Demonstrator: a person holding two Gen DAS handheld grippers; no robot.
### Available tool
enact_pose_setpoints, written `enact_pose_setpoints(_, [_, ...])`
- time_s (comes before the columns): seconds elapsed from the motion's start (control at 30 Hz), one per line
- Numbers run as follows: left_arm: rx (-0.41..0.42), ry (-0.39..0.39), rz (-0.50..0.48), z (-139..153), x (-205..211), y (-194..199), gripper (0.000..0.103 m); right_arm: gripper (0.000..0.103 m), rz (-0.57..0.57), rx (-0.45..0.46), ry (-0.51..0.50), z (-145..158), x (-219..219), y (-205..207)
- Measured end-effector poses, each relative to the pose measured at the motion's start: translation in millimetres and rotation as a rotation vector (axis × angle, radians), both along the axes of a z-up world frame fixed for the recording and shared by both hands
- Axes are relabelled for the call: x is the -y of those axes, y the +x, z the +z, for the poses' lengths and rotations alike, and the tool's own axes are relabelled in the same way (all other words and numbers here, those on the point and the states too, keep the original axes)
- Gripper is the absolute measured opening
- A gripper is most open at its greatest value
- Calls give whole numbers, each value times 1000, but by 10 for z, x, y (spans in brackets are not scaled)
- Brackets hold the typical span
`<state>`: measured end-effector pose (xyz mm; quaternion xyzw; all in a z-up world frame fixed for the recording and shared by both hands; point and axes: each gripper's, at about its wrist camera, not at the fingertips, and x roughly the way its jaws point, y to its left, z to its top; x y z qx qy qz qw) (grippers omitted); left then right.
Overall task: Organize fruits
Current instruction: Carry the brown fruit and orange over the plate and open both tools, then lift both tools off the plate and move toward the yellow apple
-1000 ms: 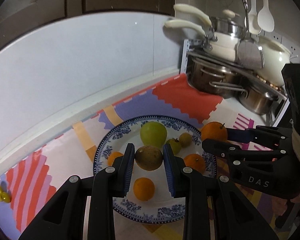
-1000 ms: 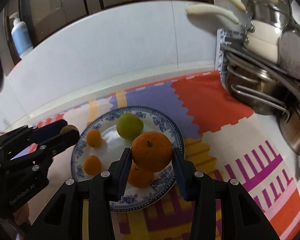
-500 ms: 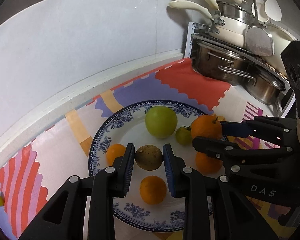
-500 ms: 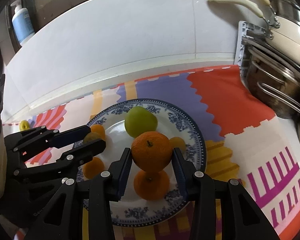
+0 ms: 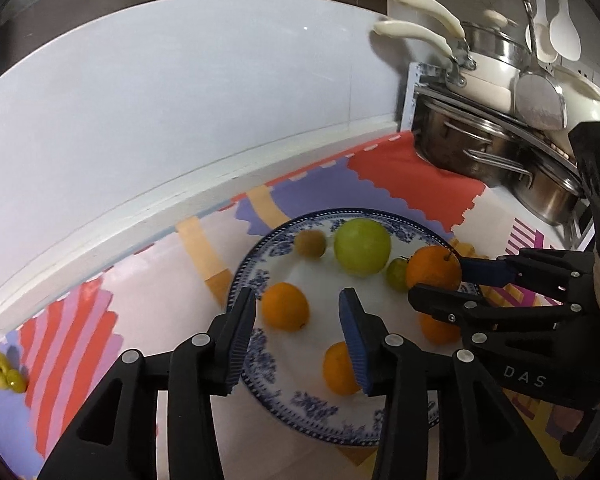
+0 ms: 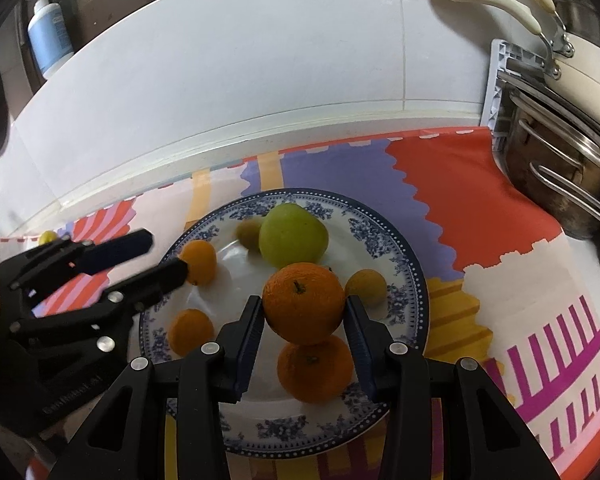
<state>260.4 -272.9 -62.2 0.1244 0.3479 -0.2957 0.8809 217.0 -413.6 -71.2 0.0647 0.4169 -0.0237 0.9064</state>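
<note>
1. Since a second ago: left gripper (image 5: 298,330) has just been opening; the brown fruit (image 5: 310,243) it clamped now lies, blurred, at the far side of the plate (image 5: 260,364), beside the green apple (image 5: 362,245).
2. Left gripper, state: pads apart, nothing between them; a small orange (image 5: 285,307) shows in the gap, untouched.
3. Right gripper (image 6: 303,332), state: clamped on a large orange (image 6: 303,302), held above another orange (image 6: 315,368) at the plate's near rim.
4. Step in hand, judged: set the large orange on bare plate, clear of its neighbours, low before release, so it does not roll.
</note>
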Motion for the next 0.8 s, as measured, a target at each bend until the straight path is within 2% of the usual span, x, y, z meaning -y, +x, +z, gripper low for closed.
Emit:
enact_pose_setpoints(0.07, [9,1,15,19,-44,-24,46,43,1,-2,-8,10,-26,1])
enact_pose_setpoints(0.13, [13,0,25,32,-80,-39,48,56,-2,3,-10,28,-46,-7])
enact_pose_setpoints(0.53, [46,-12,86,147,-335,-230,51,56,-13,33,-30,125,-141,-156])
enact_pose_setpoints(0.8, [79,-53,129,360,-536,-401,51,56,-7,92,-51,331,-265,-333])
